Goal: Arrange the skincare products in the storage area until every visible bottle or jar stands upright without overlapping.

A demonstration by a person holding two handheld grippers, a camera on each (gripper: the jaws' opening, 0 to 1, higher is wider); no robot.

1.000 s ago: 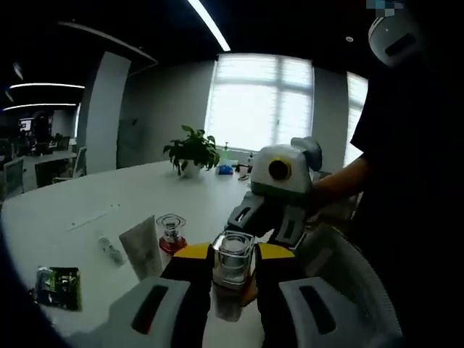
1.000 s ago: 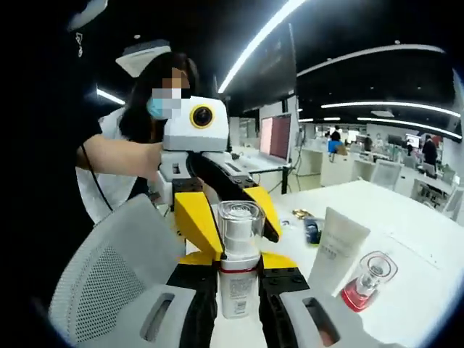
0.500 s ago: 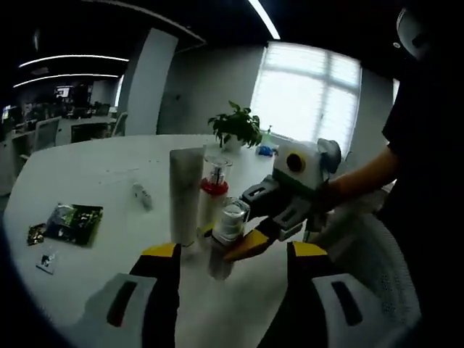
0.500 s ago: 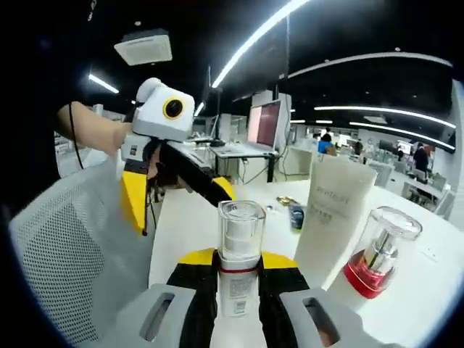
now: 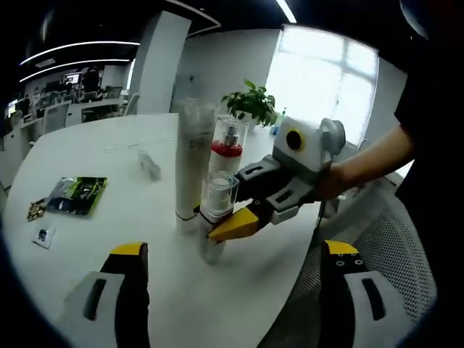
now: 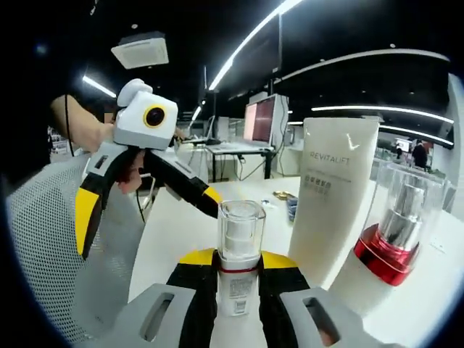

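Right tongs [image 6: 238, 272] pinch the bottle [image 6: 240, 250] upright on the desk [image 5: 87, 232] beside the tube [image 6: 330, 188], left tongs [image 5: 232, 290] spread wide; placing step, so next comes letting go gently.

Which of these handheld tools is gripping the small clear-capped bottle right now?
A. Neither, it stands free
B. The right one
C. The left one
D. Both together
B. In the right gripper view the right gripper has its jaws shut on the clear-capped bottle, while in the left gripper view the left gripper has its jaws spread wide, apart from the bottle.
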